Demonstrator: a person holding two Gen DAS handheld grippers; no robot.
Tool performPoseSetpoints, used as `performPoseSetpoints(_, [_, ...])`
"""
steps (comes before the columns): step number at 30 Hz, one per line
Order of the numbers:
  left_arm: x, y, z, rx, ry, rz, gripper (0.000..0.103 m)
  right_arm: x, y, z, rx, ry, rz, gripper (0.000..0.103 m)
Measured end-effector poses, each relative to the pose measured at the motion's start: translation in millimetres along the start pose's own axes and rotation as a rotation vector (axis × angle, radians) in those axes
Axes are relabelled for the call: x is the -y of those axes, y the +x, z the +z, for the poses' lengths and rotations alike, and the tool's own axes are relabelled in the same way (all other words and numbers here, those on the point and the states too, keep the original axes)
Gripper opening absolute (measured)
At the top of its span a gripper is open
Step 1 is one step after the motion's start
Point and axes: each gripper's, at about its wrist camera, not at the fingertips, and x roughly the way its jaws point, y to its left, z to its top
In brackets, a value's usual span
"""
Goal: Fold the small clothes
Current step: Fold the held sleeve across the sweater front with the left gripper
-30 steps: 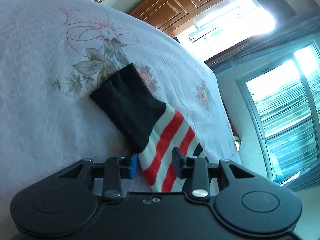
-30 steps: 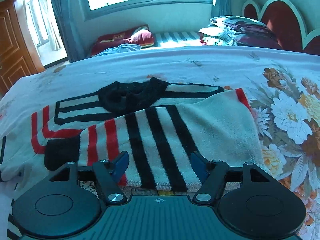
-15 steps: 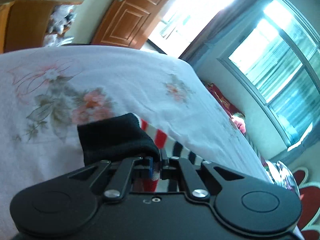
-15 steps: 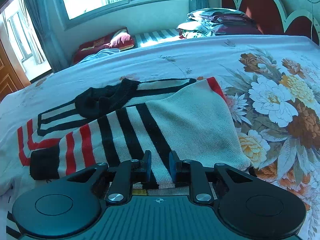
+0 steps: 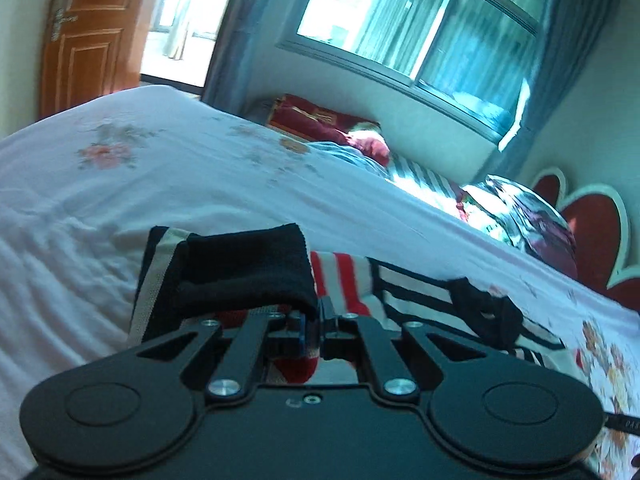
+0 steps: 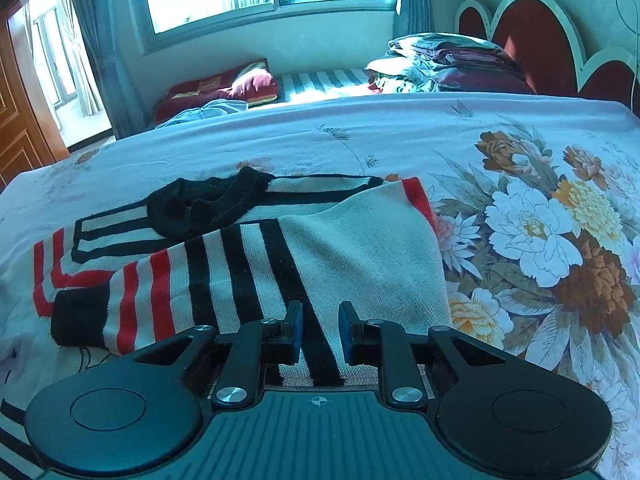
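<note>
A small striped sweater (image 6: 360,248), white with black and red stripes and a black collar (image 6: 204,208), lies on the flowered bed sheet (image 6: 540,208). One sleeve is folded across its front, with its black cuff (image 6: 76,320) at the left. My left gripper (image 5: 319,320) is shut on the other sleeve near its black cuff (image 5: 248,276) and holds it lifted above the sweater body (image 5: 420,288). My right gripper (image 6: 319,332) is open a little over the folded sleeve's white and black part, holding nothing.
A stack of folded bedding (image 6: 448,64) sits at the headboard (image 6: 532,28). A red pillow (image 6: 224,88) lies on a second bed under the window. A wooden door (image 5: 84,40) stands past the bed's far edge.
My left gripper closed on the sleeve by its cuff and lifted and swung it toward the sweater body. My right gripper closed nearly shut, then opened part way again.
</note>
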Motion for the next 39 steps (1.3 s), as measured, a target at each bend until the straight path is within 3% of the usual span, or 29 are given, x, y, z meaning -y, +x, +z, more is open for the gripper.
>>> performPoseSetpoints(7, [118.6, 40.5, -27.1, -0.119, 0.288, -0.091, 0.005, 33.9, -4.5, 0.9, 0.008, 0.054, 0.027, 0.02])
performPoseSetpoints(14, [214.3, 72.9, -76.4, -0.246, 0.479, -0.19, 0.005, 76.9, -16.6, -2.6, 0.005, 0.125, 0.046, 0.02])
performPoseSetpoints(15, [225.0, 78.9, -83.7, -0.281, 0.504, -0.203, 0.009, 82.5, -18.5, -3.5, 0.003, 0.132, 0.051, 0.021])
performPoseSetpoints(17, [246.2, 86.7, -98.5, -0.316, 0.547, -0.214, 0.034, 93.7, -22.1, -5.4, -0.001, 0.154, 0.055, 0.021])
performPoseSetpoints(18, [256.0, 87.3, -105.3, -0.315, 0.561, -0.235, 0.06, 98.2, -23.6, -6.1, -0.003, 0.164, 0.049, 0.021])
performPoseSetpoints(19, [266.1, 87.0, -111.6, -0.313, 0.569, -0.27, 0.076, 103.3, -25.8, -7.0, -0.003, 0.174, 0.04, 0.021])
performPoseSetpoints(21, [279.6, 83.6, -122.3, -0.304, 0.589, -0.337, 0.073, 111.3, -30.2, -8.2, 0.003, 0.193, 0.043, 0.021])
performPoseSetpoints(22, [285.8, 81.8, -126.8, -0.303, 0.6, -0.376, 0.064, 115.0, -32.6, -7.7, 0.008, 0.201, 0.044, 0.023])
performPoseSetpoints(23, [288.6, 79.9, -129.7, -0.302, 0.602, -0.397, 0.057, 116.2, -34.2, -7.5, 0.013, 0.204, 0.047, 0.032])
performPoseSetpoints(24, [288.8, 76.3, -130.5, -0.286, 0.599, -0.393, 0.049, 116.4, -35.6, -6.2, 0.02, 0.205, 0.051, 0.041])
performPoseSetpoints(25, [285.0, 71.5, -129.2, -0.254, 0.591, -0.368, 0.048, 114.9, -36.7, -4.9, 0.031, 0.2, 0.057, 0.054])
performPoseSetpoints(26, [278.3, 65.9, -125.8, -0.219, 0.574, -0.33, 0.048, 112.0, -37.4, -3.1, 0.042, 0.192, 0.068, 0.055])
performPoseSetpoints(31, [199.3, 33.3, -91.1, -0.104, 0.441, -0.129, 0.048, 79.2, -23.7, 4.9, 0.032, 0.158, 0.2, 0.055])
performPoseSetpoints(34, [140.5, 6.8, -80.1, -0.059, 0.412, 0.005, 0.05, 54.8, -5.4, 7.1, 0.005, 0.13, 0.233, 0.055])
performPoseSetpoints(37, [85.4, -13.3, -81.1, -0.063, 0.363, 0.117, 0.053, 38.0, 18.5, 9.2, -0.031, 0.1, 0.231, 0.055])
performPoseSetpoints(38, [70.5, -14.6, -82.9, -0.086, 0.346, 0.144, 0.05, 34.5, 26.5, 9.4, -0.049, 0.097, 0.229, 0.055])
performPoseSetpoints(39, [57.9, -12.5, -85.2, -0.123, 0.332, 0.162, 0.04, 31.4, 36.8, 9.3, -0.077, 0.091, 0.219, 0.055])
